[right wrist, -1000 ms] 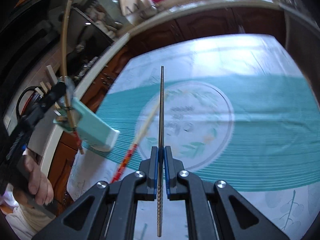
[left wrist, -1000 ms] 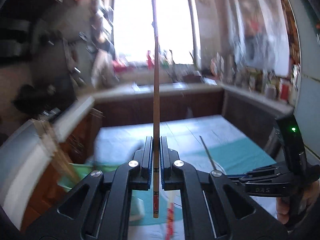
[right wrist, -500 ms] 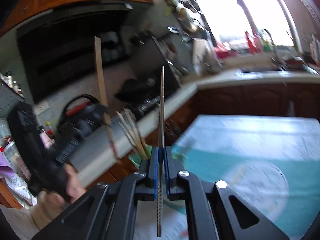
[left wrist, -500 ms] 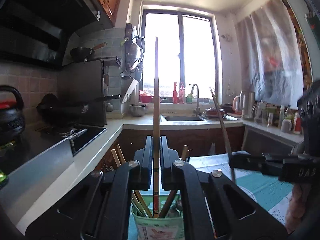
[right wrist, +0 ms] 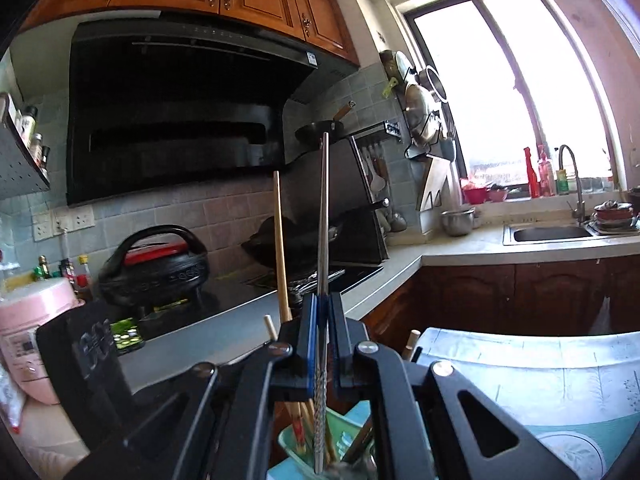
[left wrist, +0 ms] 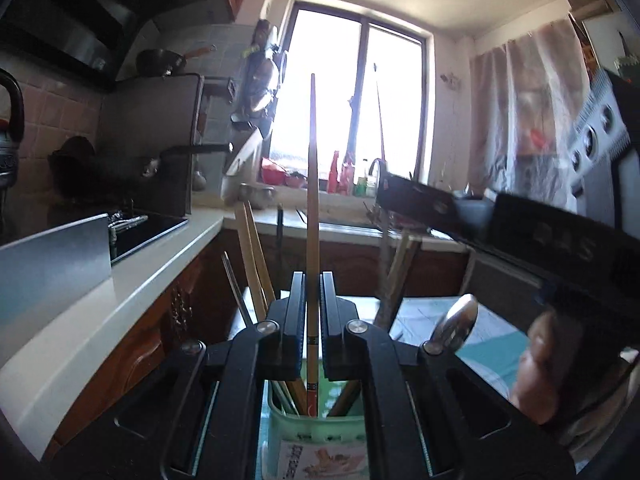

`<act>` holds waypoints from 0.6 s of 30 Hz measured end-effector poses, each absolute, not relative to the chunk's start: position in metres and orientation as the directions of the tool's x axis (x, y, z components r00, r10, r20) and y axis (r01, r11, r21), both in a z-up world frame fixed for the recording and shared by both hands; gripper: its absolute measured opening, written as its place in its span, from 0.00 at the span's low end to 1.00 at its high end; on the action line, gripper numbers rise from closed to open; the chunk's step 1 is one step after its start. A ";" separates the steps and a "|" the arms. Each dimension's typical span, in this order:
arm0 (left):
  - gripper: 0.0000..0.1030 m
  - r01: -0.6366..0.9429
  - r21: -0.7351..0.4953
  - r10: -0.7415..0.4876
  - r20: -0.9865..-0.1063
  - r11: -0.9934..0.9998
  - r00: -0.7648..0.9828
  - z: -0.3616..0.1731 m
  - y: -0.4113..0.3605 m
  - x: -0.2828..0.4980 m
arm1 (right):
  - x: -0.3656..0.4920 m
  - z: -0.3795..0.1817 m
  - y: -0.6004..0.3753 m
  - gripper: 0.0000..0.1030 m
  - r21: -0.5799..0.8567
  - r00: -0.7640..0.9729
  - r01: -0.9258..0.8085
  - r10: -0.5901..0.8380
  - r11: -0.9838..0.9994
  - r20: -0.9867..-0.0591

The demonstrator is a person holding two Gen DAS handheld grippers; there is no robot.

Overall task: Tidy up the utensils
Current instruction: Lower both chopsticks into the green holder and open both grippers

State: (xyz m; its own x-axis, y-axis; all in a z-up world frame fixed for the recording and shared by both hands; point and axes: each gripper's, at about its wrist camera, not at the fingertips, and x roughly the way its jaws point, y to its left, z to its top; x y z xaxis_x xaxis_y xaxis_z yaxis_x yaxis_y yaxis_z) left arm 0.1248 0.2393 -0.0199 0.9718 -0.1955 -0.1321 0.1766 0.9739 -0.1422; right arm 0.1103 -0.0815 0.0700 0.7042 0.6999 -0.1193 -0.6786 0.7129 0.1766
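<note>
Left wrist view: the left hand-held gripper (left wrist: 312,320) pinches an upright wooden chopstick (left wrist: 312,216), its lower end inside a green utensil holder (left wrist: 320,428) already holding chopsticks.

Right wrist view: the right hand-held gripper (right wrist: 323,344) pinches an upright metal chopstick (right wrist: 322,240), its ridged end inside the same holder (right wrist: 298,454), beside the wooden one (right wrist: 281,240).

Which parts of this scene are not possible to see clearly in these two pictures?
- Green holder base: left wrist view, cut by the bottom edge, flanked by gripper arms.
- Metal chopstick tip: right wrist view, lost among utensils.
- Holder label: print too small.
- Hand: blurred.
</note>
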 end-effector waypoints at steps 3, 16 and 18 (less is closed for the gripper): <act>0.04 0.189 -0.113 -0.204 -0.140 0.975 0.969 -0.032 0.233 0.125 | 0.114 0.058 -0.073 0.05 0.173 0.732 -0.653 0.673 0.738 -0.107; 0.07 0.183 -0.168 -0.221 -0.254 0.969 0.941 -0.052 0.228 0.118 | 0.115 0.004 -0.065 0.06 0.182 0.695 -0.654 0.678 0.734 -0.239; 0.16 0.175 -0.182 -0.221 -0.279 0.968 0.934 -0.052 0.225 0.117 | 0.114 -0.004 -0.065 0.06 0.176 0.677 -0.658 0.678 0.732 -0.286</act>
